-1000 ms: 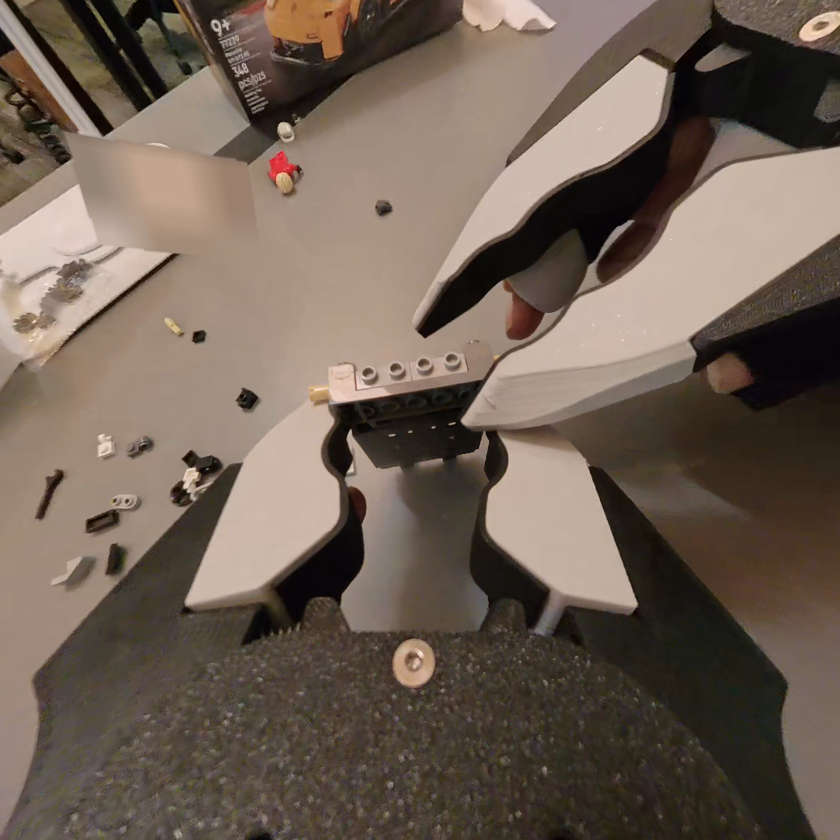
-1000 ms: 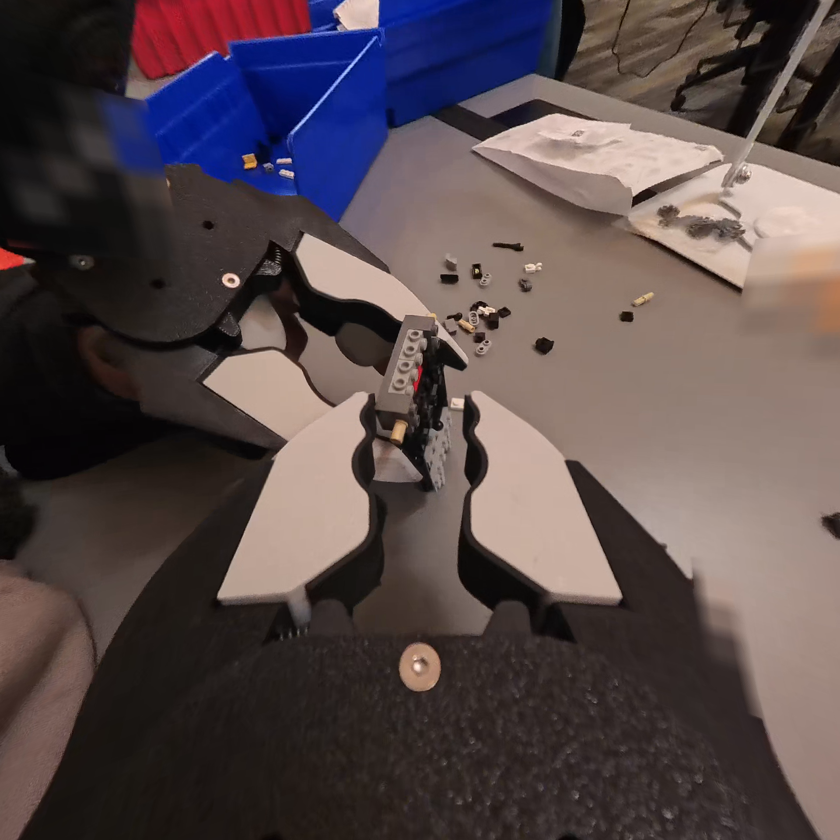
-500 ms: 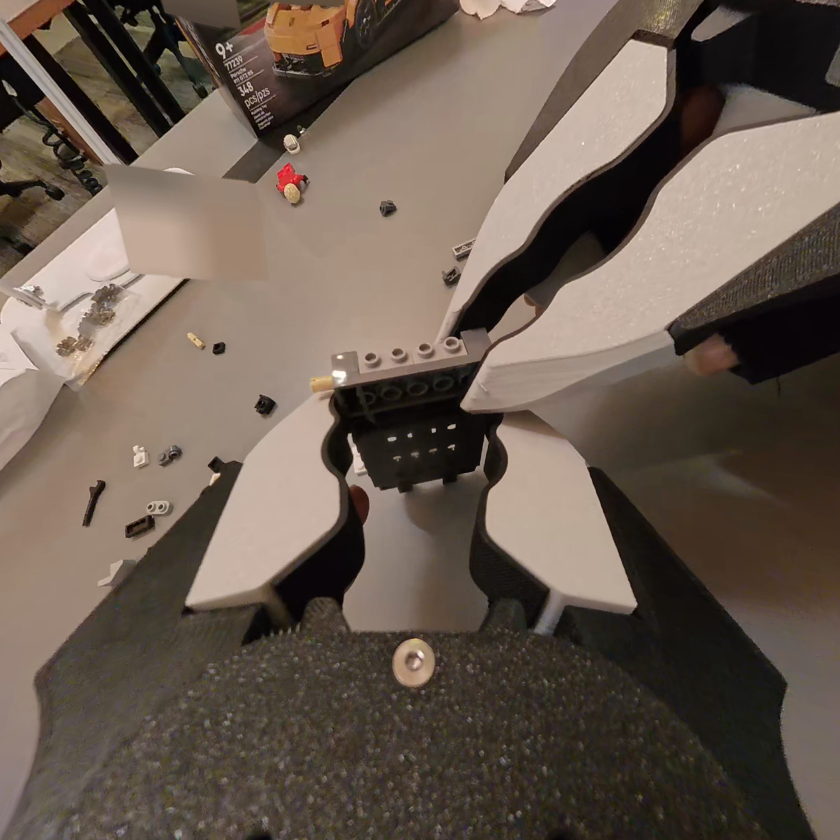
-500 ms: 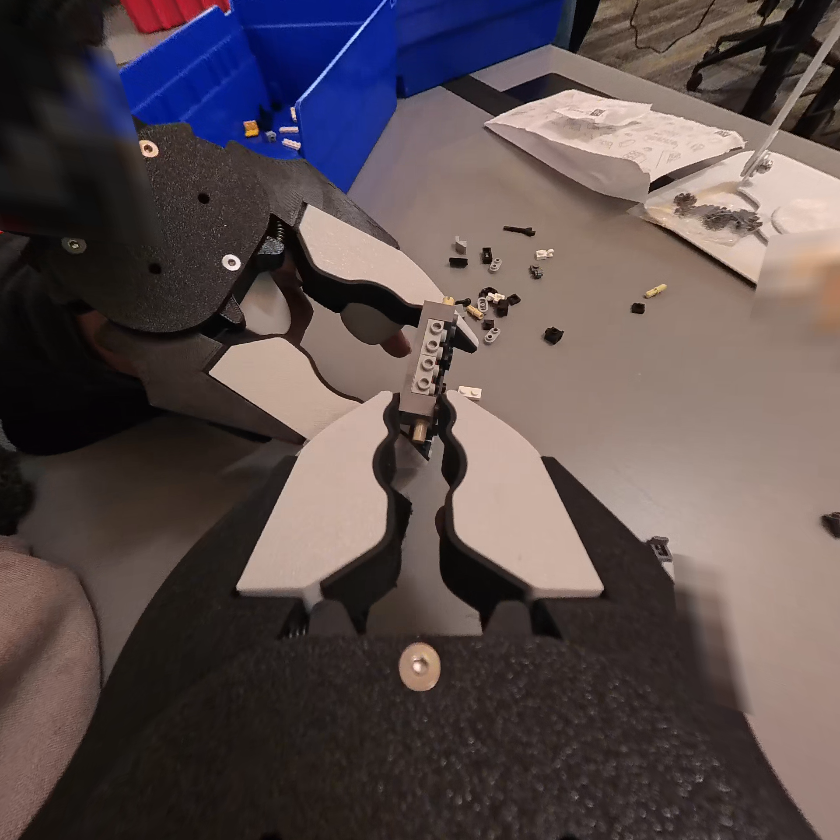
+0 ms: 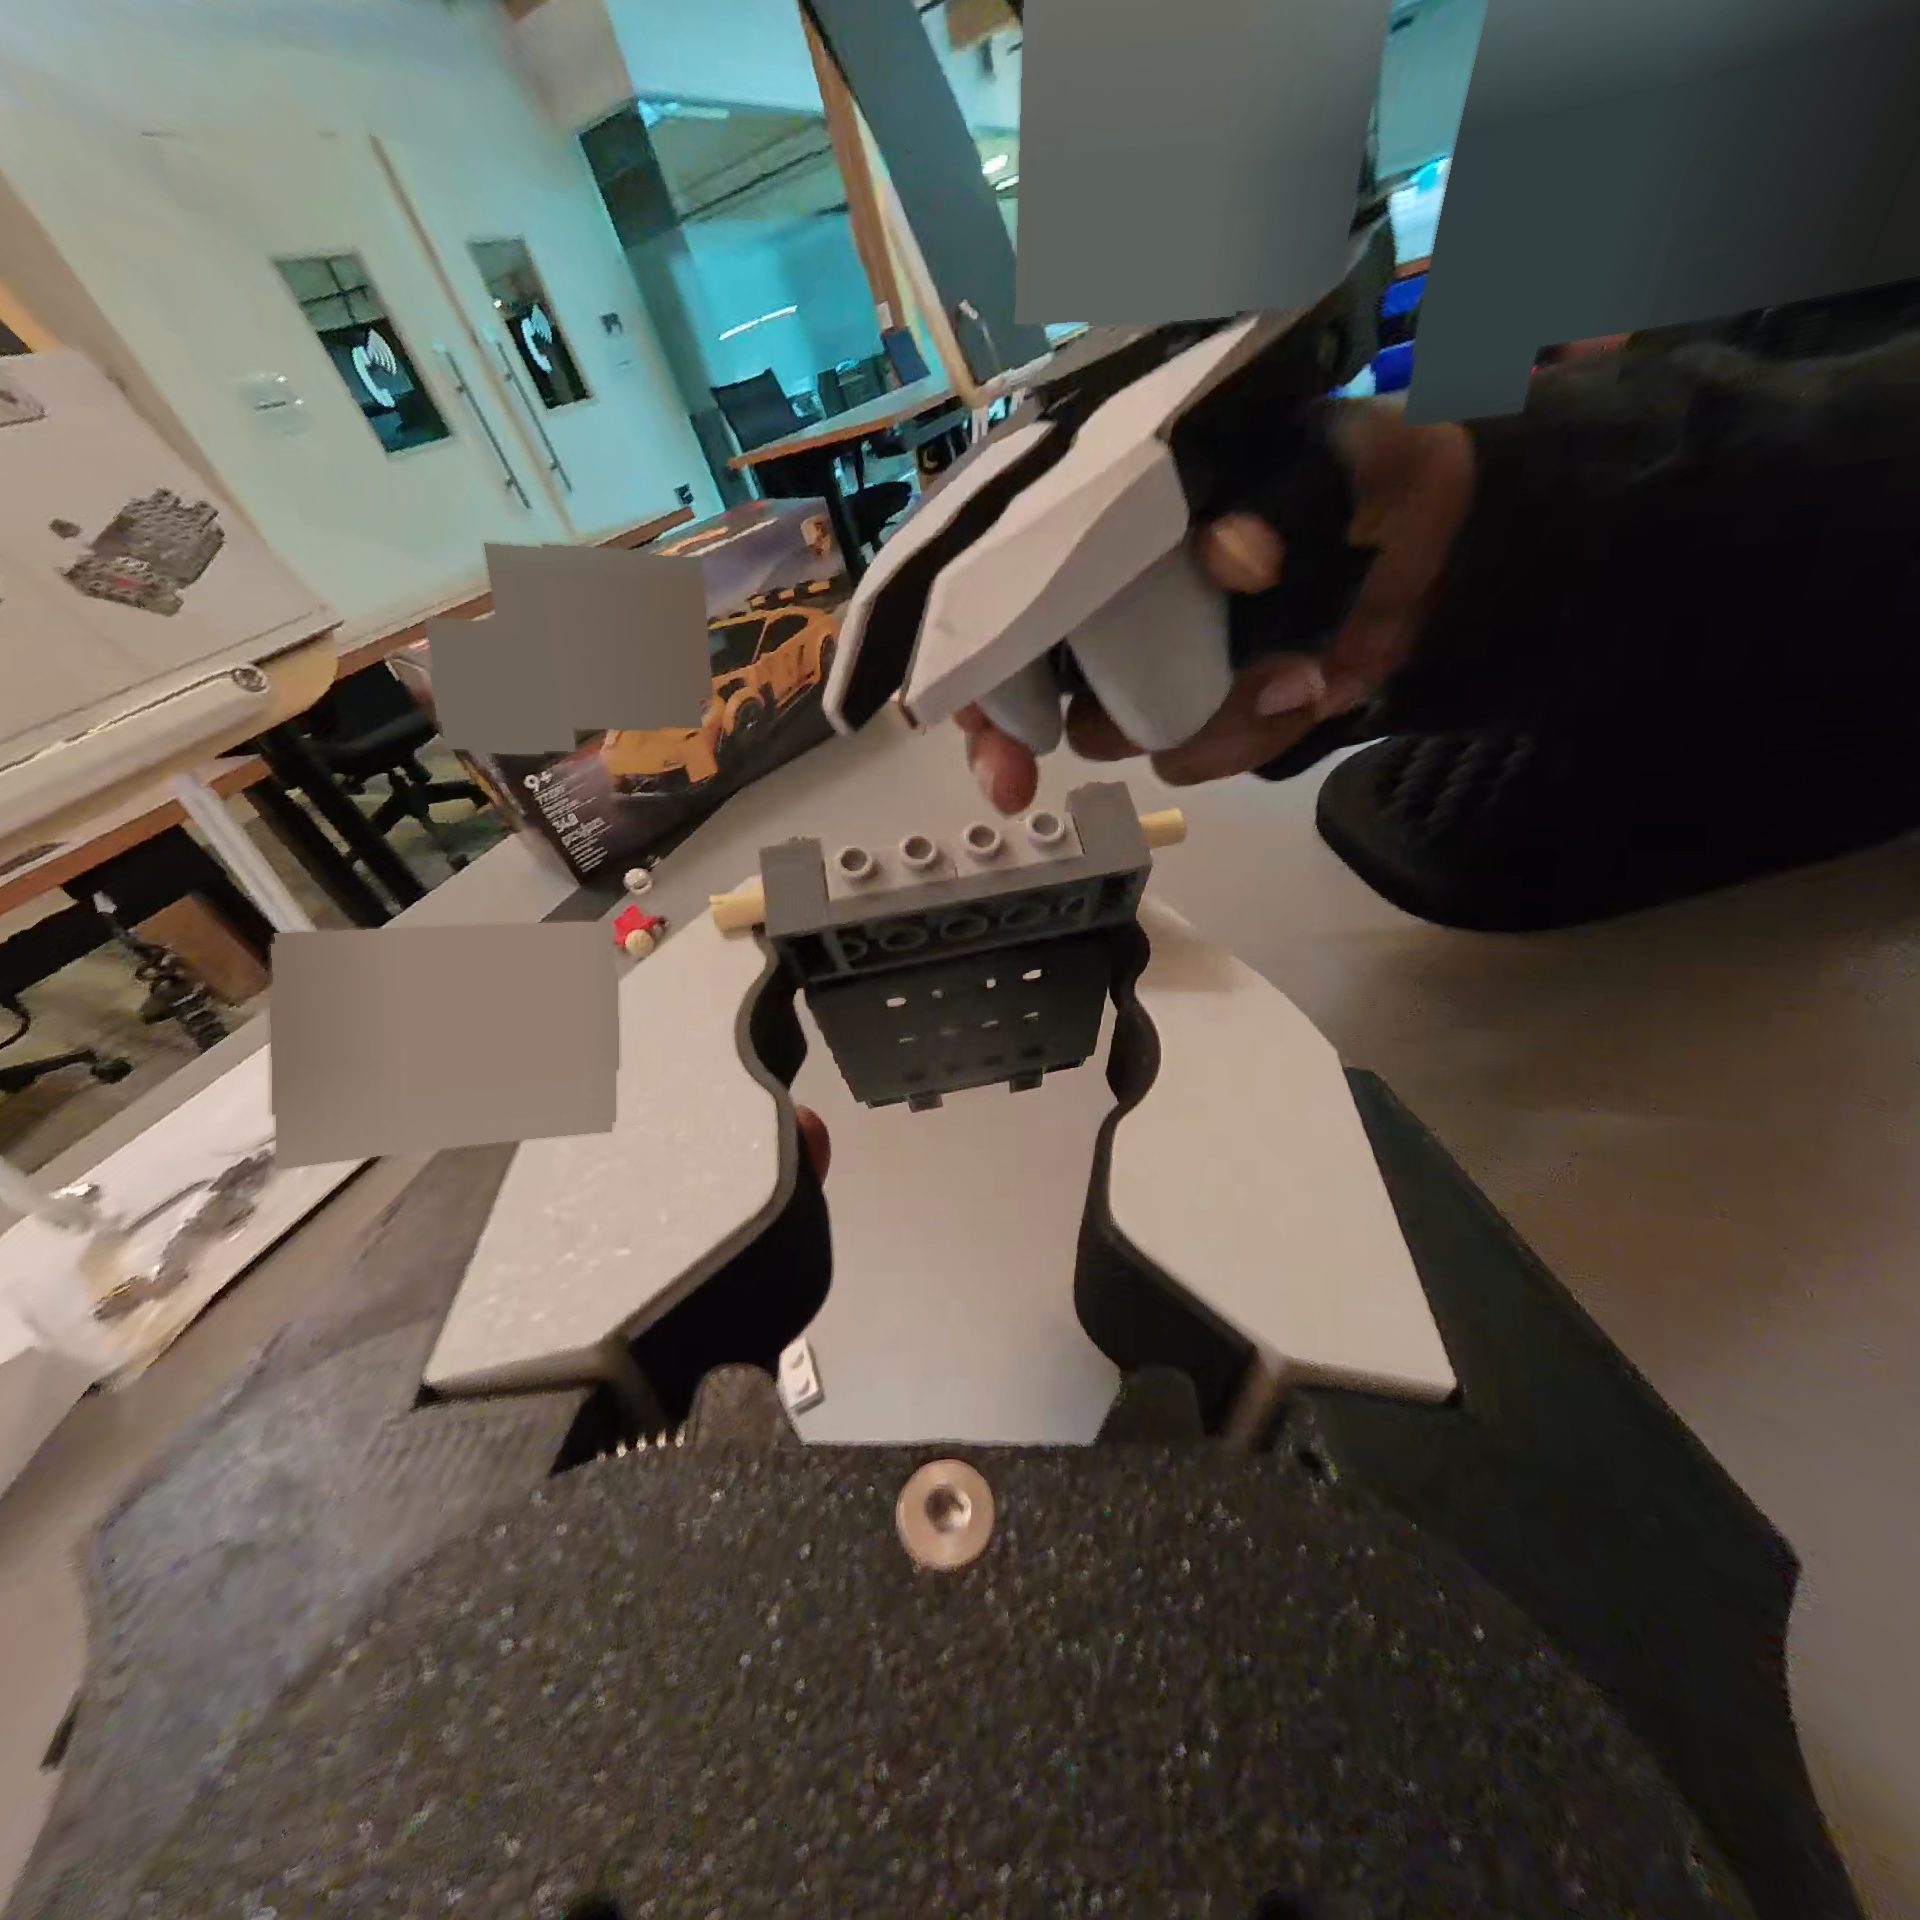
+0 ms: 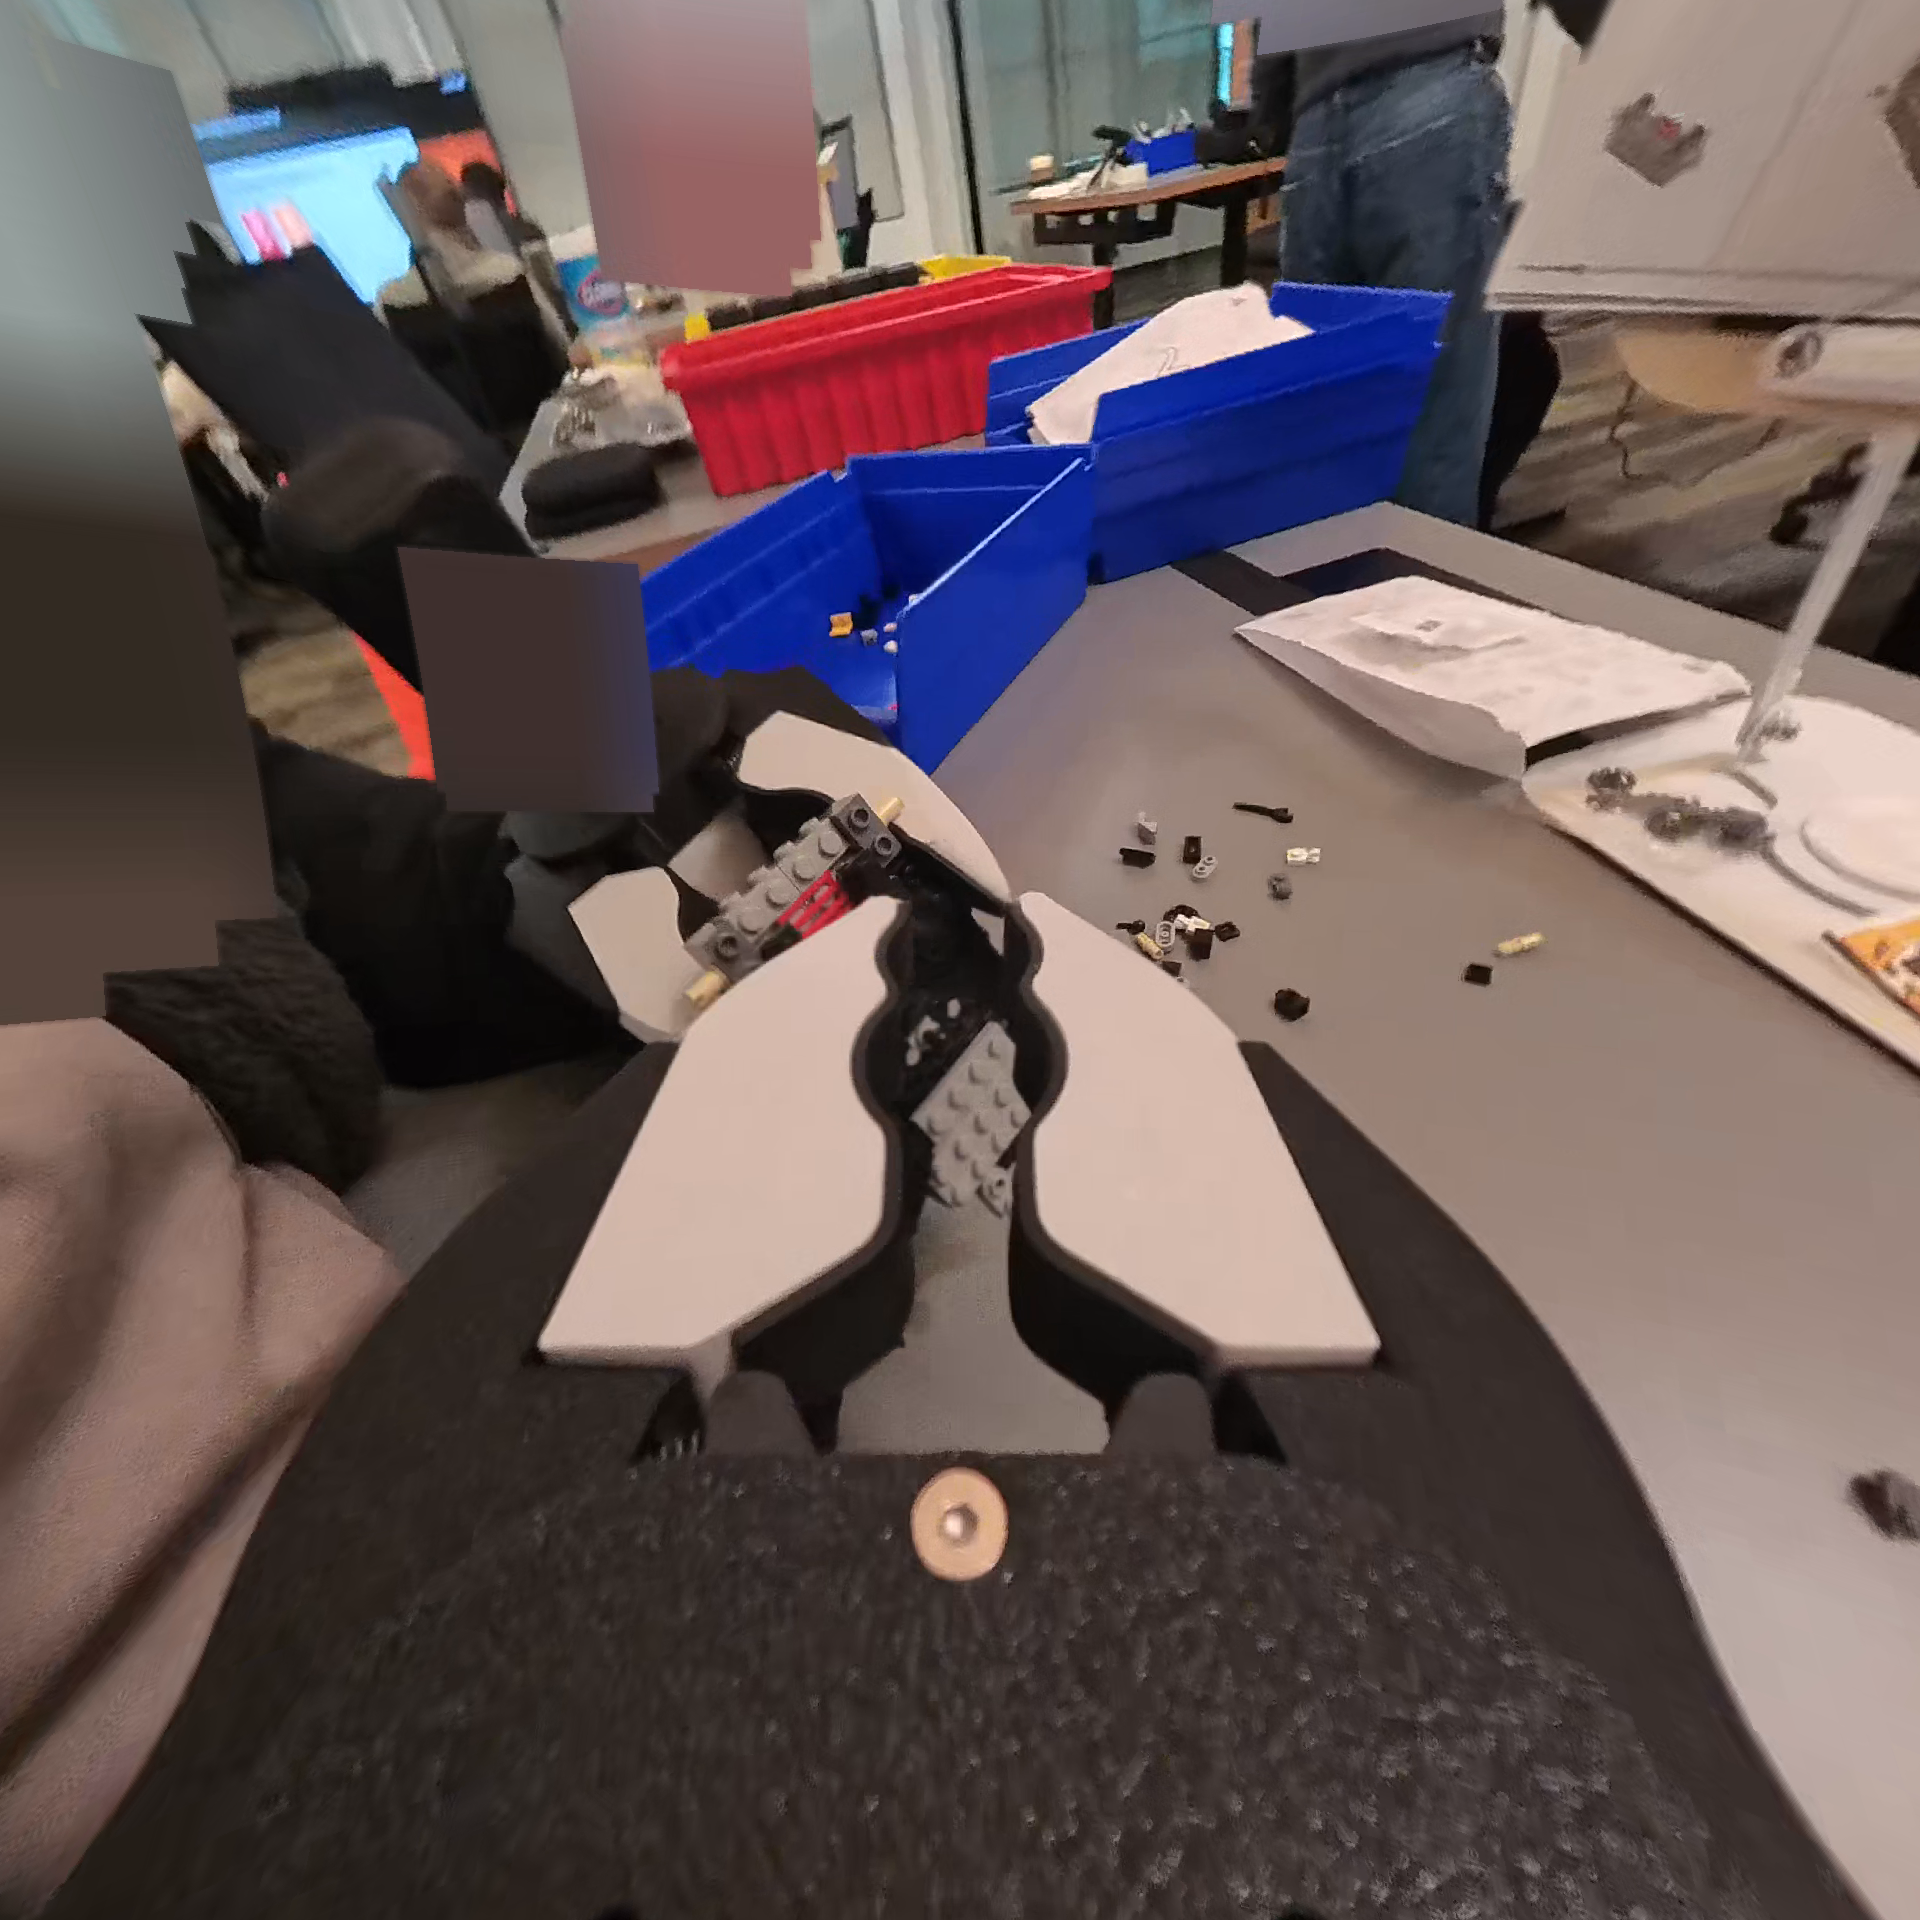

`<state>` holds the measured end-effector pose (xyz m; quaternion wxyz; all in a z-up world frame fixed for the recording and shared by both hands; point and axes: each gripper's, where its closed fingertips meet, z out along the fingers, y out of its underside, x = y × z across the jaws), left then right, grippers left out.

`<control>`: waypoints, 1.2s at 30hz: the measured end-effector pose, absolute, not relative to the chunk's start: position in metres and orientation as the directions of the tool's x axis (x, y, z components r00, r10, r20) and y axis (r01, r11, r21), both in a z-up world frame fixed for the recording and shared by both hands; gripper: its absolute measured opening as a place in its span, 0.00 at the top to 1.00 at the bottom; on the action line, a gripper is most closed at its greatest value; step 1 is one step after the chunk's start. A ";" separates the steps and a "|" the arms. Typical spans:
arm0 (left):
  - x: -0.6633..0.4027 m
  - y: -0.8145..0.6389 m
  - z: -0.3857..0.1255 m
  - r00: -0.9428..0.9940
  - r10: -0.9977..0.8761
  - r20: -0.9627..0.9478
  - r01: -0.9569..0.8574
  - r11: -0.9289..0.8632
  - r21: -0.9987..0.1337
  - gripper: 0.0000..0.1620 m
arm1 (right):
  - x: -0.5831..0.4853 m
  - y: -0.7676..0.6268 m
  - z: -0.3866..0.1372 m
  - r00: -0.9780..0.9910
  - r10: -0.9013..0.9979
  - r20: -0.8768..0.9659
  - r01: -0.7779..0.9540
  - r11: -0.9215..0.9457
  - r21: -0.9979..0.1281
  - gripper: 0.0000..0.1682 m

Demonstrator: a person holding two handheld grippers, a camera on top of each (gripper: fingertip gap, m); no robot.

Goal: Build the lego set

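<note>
A wide office room lies behind us, and our grey surface (image 6: pixel 1455 1143) carries blue bins (image 6: pixel 997 582) beyond the right hand-held gripper and scattered small pieces (image 6: pixel 1205 914) just ahead of it to the right. Our left hand-held gripper (image 5: pixel 951 997) clamps the lego assembly (image 5: pixel 956 935) at its fingertips, lifted clear of the surface, we judge so the studded face stays reachable. In the left wrist view our right hand-held gripper (image 5: pixel 883 675) hovers just above it, fingers nearly together and apparently empty, though we cannot tell for sure. The assembly is a dark grey frame with a light grey four-stud strip on top, tan pins at both ends, a black plate beneath and red inside.
</note>
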<state>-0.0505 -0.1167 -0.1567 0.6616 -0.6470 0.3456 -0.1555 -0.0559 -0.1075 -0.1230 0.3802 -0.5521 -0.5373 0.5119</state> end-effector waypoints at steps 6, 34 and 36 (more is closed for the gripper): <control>-0.044 -0.119 -0.160 0.689 -0.671 -0.274 -0.258 0.127 -0.958 0.64 | -0.068 -0.119 -0.138 -0.194 0.955 -0.224 0.281 -0.165 -0.945 0.91; -0.075 -0.090 -0.206 0.636 -0.492 -0.594 -0.749 -0.210 -0.628 0.64 | -0.085 -0.110 -0.186 0.101 0.982 -0.159 0.476 -0.187 -0.859 0.76; -0.075 -0.089 -0.207 0.609 -0.477 -0.634 -0.781 -0.221 -0.584 0.64 | -0.088 -0.106 -0.186 0.134 0.985 -0.112 0.472 -0.163 -0.867 0.85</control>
